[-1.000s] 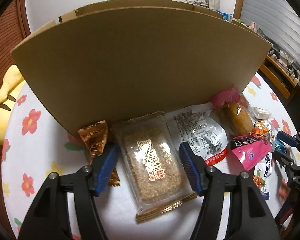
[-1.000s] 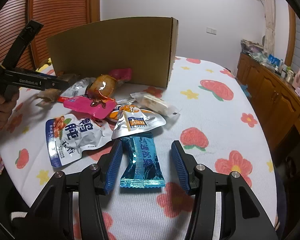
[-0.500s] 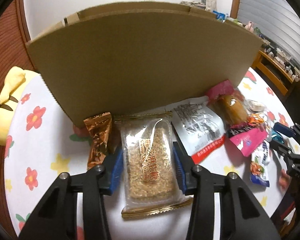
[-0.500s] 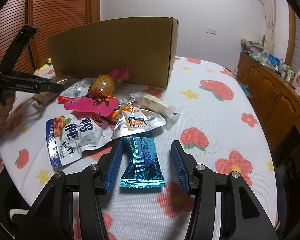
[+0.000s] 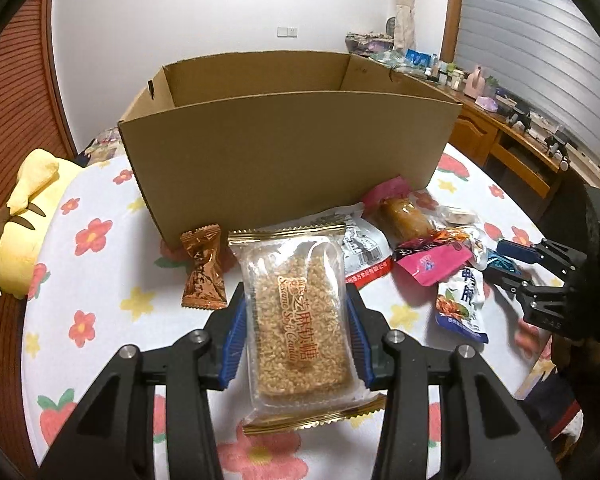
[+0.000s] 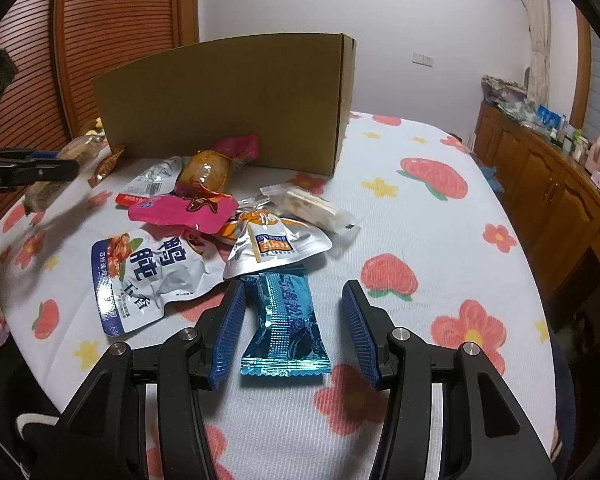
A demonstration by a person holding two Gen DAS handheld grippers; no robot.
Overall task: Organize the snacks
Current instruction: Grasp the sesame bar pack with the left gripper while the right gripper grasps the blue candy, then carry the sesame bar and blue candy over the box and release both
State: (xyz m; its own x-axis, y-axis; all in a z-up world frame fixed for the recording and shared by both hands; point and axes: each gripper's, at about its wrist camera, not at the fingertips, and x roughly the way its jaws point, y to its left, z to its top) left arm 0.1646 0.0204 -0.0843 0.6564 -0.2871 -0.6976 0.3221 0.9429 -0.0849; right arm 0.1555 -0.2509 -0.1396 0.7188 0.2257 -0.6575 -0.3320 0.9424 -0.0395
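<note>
My left gripper (image 5: 296, 288) is shut on a clear-wrapped sesame candy bar (image 5: 300, 320), held off the table in front of the open cardboard box (image 5: 292, 160). The right wrist view shows this gripper (image 6: 28, 168) at the far left with the bar (image 6: 46, 192). My right gripper (image 6: 293, 300) is open. A blue foil packet (image 6: 286, 320) lies on the cloth between its pads, touching neither. Other snacks lie near the box: a brown candy (image 5: 202, 276), a pink pouch (image 6: 184, 210), a white-and-blue pouch (image 6: 148, 276), a silver pouch (image 6: 276, 244) and a nougat bar (image 6: 308, 206).
The flowered tablecloth (image 6: 420, 220) covers a round table. A yellow plush toy (image 5: 24, 224) rests at the table's left edge. A wooden sideboard (image 6: 548, 184) with small items runs along the right wall. The box's inside looks bare where it shows.
My left gripper closed on the sesame bar, then lifted and drew it back, so the box's open top now shows. The right gripper and blue packet have not moved.
</note>
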